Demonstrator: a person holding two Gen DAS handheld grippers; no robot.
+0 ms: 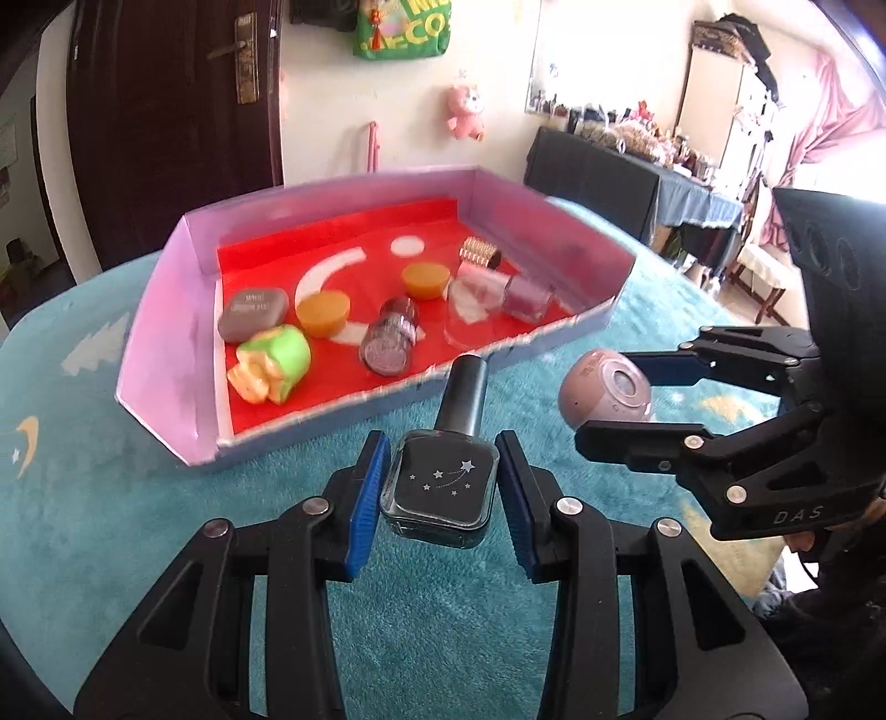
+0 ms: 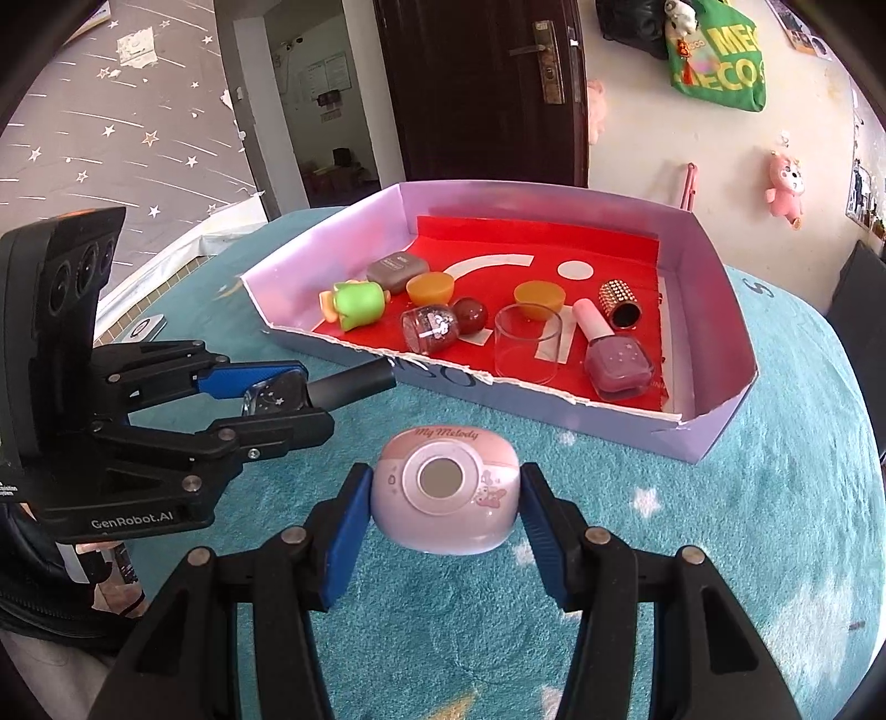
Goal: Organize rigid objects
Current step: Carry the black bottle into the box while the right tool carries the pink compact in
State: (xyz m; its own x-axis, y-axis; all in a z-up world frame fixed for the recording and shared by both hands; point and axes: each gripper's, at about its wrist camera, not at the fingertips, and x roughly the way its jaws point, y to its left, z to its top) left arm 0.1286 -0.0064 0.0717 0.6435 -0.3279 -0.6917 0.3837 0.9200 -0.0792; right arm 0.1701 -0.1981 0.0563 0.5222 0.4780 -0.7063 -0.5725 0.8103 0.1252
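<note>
A dark wooden door (image 2: pixel 482 88) stands at upper centre against a cream wall (image 2: pixel 626 138). A green bag (image 2: pixel 720 55) and a pink plush toy (image 2: pixel 783 185) hang at upper right. Star-patterned grey wallpaper (image 2: pixel 127 127) fills the upper left; daylight brightens the room.

A pink plush toy (image 1: pixel 467 112) hangs beside what looks like a green bag (image 1: pixel 404 27).

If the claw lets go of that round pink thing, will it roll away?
Probably a little. The pink case in the right claw looks rounded and smooth, so it may wobble or slip. The fuzzy blue cloth would likely stop it quickly. It looks hard, not squishy.
</note>
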